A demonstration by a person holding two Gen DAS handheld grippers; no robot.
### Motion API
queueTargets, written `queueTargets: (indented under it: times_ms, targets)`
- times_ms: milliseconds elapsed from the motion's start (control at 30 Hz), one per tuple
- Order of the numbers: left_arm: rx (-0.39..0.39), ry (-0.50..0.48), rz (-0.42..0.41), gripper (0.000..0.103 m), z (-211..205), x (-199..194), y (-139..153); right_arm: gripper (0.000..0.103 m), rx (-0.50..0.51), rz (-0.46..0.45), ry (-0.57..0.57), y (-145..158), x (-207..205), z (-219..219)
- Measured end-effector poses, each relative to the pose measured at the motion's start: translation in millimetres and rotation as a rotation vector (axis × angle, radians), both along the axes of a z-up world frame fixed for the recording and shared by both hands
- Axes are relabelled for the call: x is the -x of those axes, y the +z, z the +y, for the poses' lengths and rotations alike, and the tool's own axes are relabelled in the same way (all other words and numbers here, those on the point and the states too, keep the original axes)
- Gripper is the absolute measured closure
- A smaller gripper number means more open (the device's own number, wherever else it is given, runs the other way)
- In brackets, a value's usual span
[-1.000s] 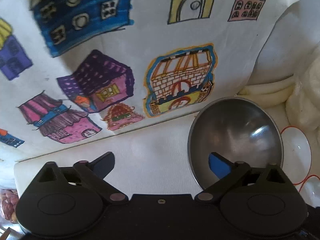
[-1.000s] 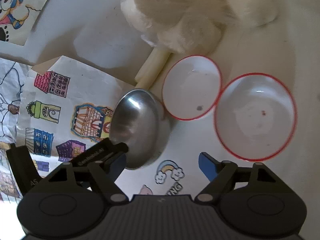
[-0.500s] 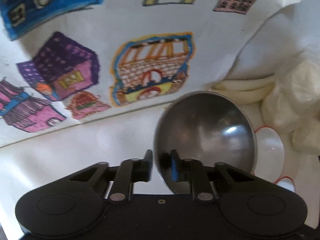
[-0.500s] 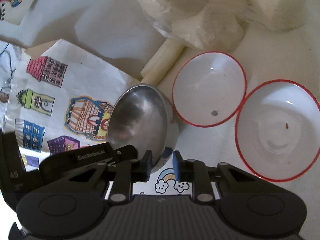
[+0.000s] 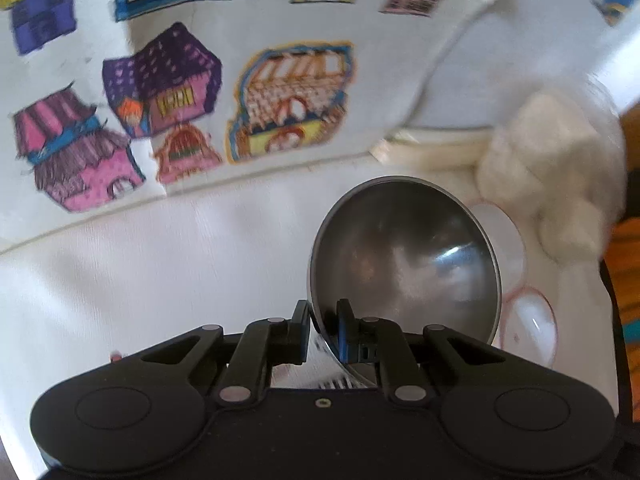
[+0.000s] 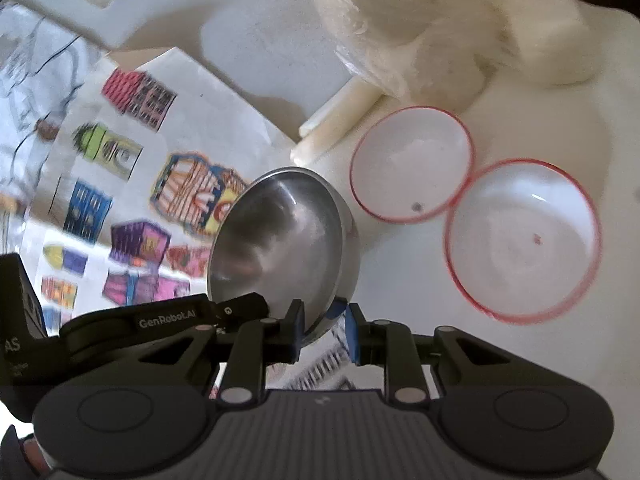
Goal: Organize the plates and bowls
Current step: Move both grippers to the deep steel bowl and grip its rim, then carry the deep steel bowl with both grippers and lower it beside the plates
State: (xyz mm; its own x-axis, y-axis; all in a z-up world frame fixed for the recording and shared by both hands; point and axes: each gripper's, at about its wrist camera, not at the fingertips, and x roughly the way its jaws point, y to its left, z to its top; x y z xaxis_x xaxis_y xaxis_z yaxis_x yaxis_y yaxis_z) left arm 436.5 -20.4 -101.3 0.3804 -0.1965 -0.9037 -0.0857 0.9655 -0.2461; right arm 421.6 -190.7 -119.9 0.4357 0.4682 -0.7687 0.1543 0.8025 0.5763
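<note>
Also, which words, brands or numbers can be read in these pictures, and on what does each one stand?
"GenRobot.AI": white print on the black body of the left gripper, seen in the right wrist view.
"AS": the end of a cut-off word on the same black body, at the picture's left edge.
Small print under "AS": too blurred to read.
Sheet of coloured house drawings: no readable words.

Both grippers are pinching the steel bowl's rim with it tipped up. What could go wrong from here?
1. The left gripper, jaws closing, and the right gripper hold only the thin rim of the tilted steel bowl; it could slip or twist.
2. Swinging it right may knock the near red-rimmed bowl or the far one.
</note>
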Motion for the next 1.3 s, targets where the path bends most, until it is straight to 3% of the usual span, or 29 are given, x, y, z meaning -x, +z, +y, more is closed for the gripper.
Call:
queueTargets:
  times_ms: [400,667,900,1167,1300]
  targets:
    - [0.078,-0.211,0.008,0.089,-37,87,15,0.079,0.104,0.000,-0.062,35,108,-36]
    - [0.070,-0.288,0.073,0.088,-56,129,-9,0.079,0.145,0.082,-0.091,22,163,-50]
    - [0.030,-0.313,0.088,0.087,-63,143,-21,0.079,0.165,0.117,-0.073,4,178,-54]
    - [0.027,-0.305,0.080,0.084,-62,139,-22,0.079,0.187,0.107,-0.046,3,173,-53]
    - [0.010,-0.297,0.083,0.073,-56,140,-11,0.073,0.217,0.099,-0.018,5,173,-51]
